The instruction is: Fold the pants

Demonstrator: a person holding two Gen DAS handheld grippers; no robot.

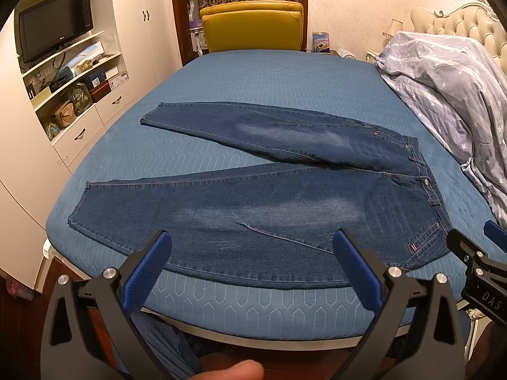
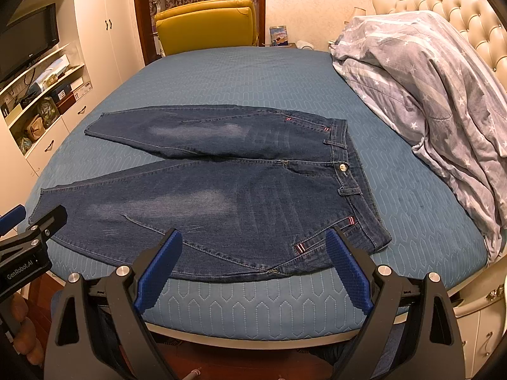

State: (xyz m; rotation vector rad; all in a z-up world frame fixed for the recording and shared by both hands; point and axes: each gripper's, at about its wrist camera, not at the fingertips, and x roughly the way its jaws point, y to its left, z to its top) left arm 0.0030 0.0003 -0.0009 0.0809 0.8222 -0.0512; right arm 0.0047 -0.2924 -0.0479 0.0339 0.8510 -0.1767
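Jeans [image 1: 259,209] lay spread flat on the blue bed [image 1: 253,76], waistband toward three o'clock, legs splayed toward nine, the near leg's edge running along the mattress rim. Both tools hung empty just short of that rim at six o'clock: the left gripper [image 1: 253,272] with fingers wide apart, the right gripper [image 2: 255,267] likewise apart. Judged from here, a pinch taken too deep could catch the quilted cover with the denim, or one layer alone, dragging the fold askew. A striped duvet [image 2: 427,88] sat heaped at two o'clock.
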